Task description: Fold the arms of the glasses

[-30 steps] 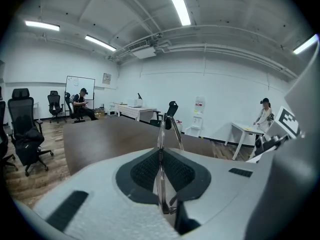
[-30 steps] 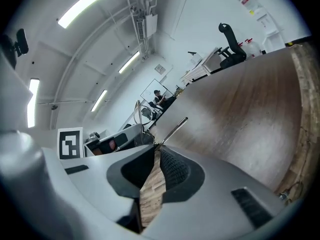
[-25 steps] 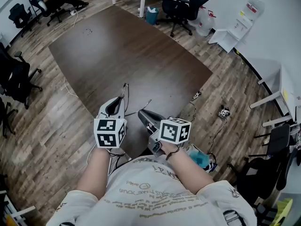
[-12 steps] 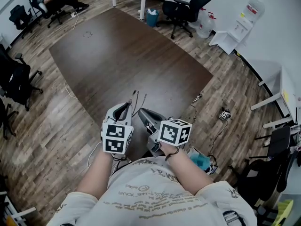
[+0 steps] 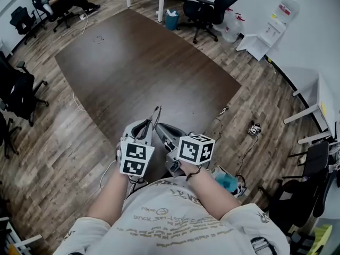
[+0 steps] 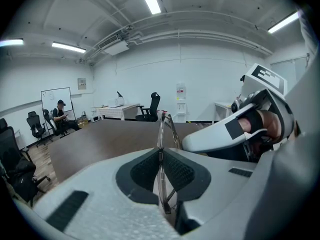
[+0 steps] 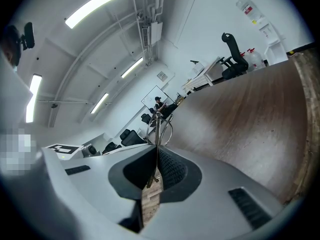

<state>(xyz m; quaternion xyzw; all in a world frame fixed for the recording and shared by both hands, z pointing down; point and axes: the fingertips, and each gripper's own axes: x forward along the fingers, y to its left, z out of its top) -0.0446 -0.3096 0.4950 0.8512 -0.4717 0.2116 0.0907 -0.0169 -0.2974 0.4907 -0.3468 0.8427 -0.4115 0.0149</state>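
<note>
Left gripper clamps the glasses — right gripper (jaws closing) pinches them too.

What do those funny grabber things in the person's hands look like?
Both the left gripper and right gripper are smooth light-grey shells with black ribbed pads inside the fingers. Each carries a white cube printed with black square markers. The right one's fingers are closing on the glasses. The person wears a pale short-sleeved T-shirt with writing.
</note>
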